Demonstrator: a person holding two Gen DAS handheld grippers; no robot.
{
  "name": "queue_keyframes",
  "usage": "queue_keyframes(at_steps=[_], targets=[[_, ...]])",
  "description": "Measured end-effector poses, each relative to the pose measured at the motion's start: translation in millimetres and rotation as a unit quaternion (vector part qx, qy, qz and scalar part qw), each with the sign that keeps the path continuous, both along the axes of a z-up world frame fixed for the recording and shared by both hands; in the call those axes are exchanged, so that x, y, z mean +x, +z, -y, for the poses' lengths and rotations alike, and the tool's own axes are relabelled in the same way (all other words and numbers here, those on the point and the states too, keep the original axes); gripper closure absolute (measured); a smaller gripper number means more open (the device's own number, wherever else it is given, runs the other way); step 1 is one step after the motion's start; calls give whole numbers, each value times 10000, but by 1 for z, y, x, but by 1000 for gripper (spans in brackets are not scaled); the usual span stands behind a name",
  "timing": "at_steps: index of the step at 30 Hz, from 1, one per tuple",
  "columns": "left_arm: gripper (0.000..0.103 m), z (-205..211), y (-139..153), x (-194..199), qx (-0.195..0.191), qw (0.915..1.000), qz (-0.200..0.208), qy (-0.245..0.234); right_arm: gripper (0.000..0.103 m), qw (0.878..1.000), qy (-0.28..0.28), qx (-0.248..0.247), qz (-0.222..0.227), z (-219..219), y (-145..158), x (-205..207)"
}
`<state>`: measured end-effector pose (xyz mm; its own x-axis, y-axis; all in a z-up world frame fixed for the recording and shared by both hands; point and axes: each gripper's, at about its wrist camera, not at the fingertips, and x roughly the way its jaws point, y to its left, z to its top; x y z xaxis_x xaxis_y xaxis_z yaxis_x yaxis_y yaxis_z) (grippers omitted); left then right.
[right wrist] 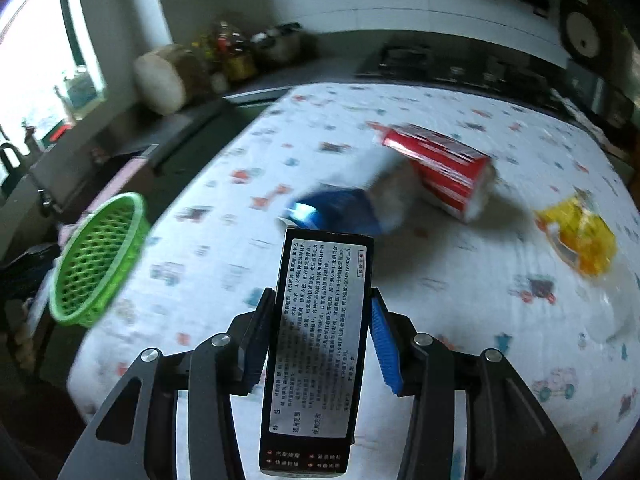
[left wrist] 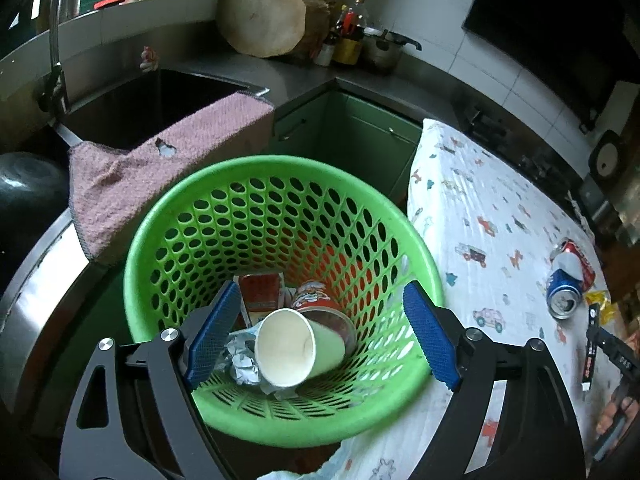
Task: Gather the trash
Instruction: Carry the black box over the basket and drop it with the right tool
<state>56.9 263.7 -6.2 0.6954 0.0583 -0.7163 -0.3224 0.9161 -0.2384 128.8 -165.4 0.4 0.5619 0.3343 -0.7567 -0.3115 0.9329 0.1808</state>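
- Left wrist view looks straight down into the green basket (left wrist: 280,216), which the right wrist view only catches side-on at its left edge (right wrist: 100,256), so the contents show up here only.
- Inside there's a white paper cup (left wrist: 286,346) lying on its side, a red snack tub (left wrist: 316,304) behind it, a red carton (left wrist: 260,290) and some crumpled foil (left wrist: 240,360).
- Left gripper (left wrist: 320,338) hangs over the basket with its blue fingers (left wrist: 430,334) spread wide, nothing between them.
- Right wrist view is the one that shows the grab properly: the right gripper (right wrist: 320,344) has its fingers (right wrist: 384,344) pinching a black box (right wrist: 320,336) by its long sides, clear of the bench (right wrist: 224,264).
- That box is tall and narrow, black with a grey label full of small print, slightly tilted.
- Still on the patterned cloth behind it: a crushed red can (right wrist: 440,168), a blue can (right wrist: 340,212) just beside it, and a yellow wrapper (right wrist: 576,236) off to the right. All pretty blurred.
- Left wrist view sees those cans at its right edge too (left wrist: 568,280).
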Motion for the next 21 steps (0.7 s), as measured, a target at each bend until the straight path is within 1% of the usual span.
queue_keyframes(at_steps=[5, 9, 14, 18, 21], targets=[[20, 2, 16, -12, 68, 9999, 98, -34, 58, 9985, 513, 185, -15, -35, 8, -1], [20, 5, 29, -26, 63, 9997, 238, -82, 58, 9942, 1029, 302, -69, -79, 13, 2], [19, 4, 42, -46, 144, 9991, 396, -59, 58, 9867, 1587, 333, -112, -134, 14, 6], [18, -2, 47, -61, 189, 9988, 439, 66, 58, 9790, 1968, 458, -263, -180, 11, 8], [17, -8, 47, -70, 107, 9989, 436, 149, 58, 9733, 2224, 482, -293, -213, 10, 8]])
